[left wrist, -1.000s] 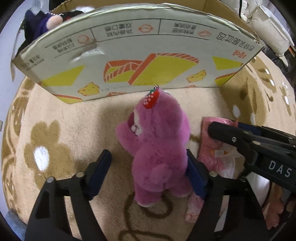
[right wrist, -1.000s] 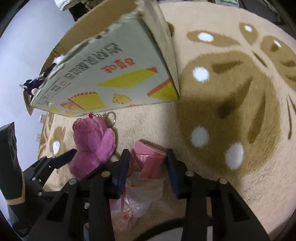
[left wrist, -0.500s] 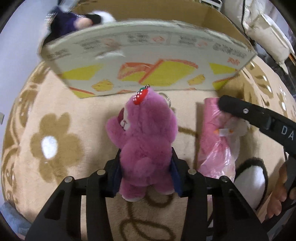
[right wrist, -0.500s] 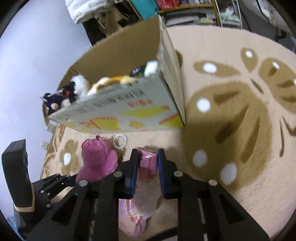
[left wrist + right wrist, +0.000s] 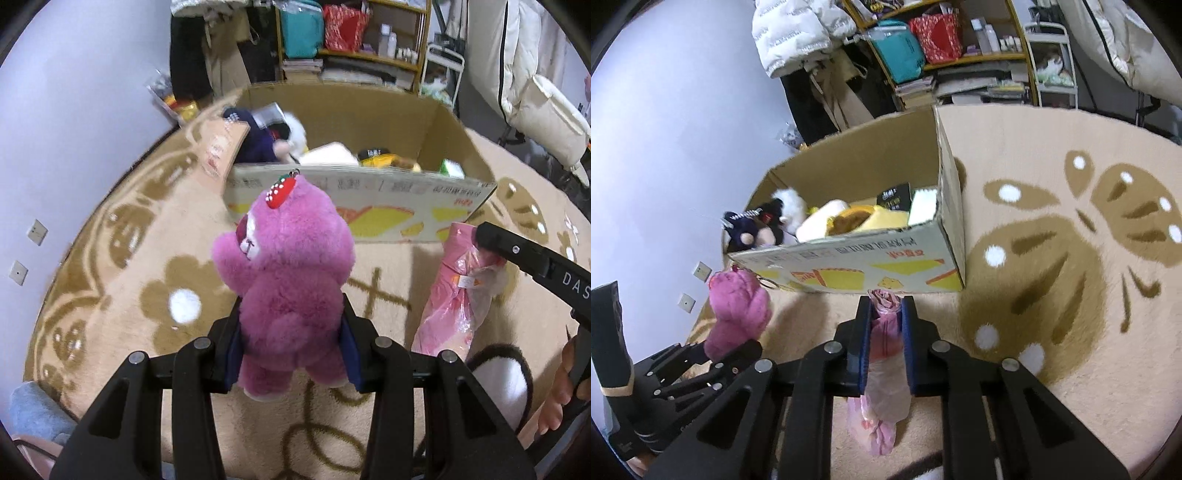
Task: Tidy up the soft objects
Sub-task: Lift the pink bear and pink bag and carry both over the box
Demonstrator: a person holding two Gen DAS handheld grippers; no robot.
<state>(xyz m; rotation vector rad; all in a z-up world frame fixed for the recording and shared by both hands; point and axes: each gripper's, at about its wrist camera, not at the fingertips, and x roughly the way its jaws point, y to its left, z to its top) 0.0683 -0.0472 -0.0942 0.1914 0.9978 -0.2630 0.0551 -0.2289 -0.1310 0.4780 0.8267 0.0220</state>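
Beige flowered carpet (image 5: 110, 280) has dropped away since a second ago. Ahead of both fingers sits the cardboard box (image 5: 369, 206), its inside now visible. Left gripper (image 5: 291, 350) clamps the pink plush bear (image 5: 291, 280); right gripper (image 5: 884, 332) pinches the pink bagged item (image 5: 884, 332); both lifted, ready for boxing.

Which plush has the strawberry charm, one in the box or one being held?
The magenta bear plush, held in the left tool; a red strawberry sits on its head.
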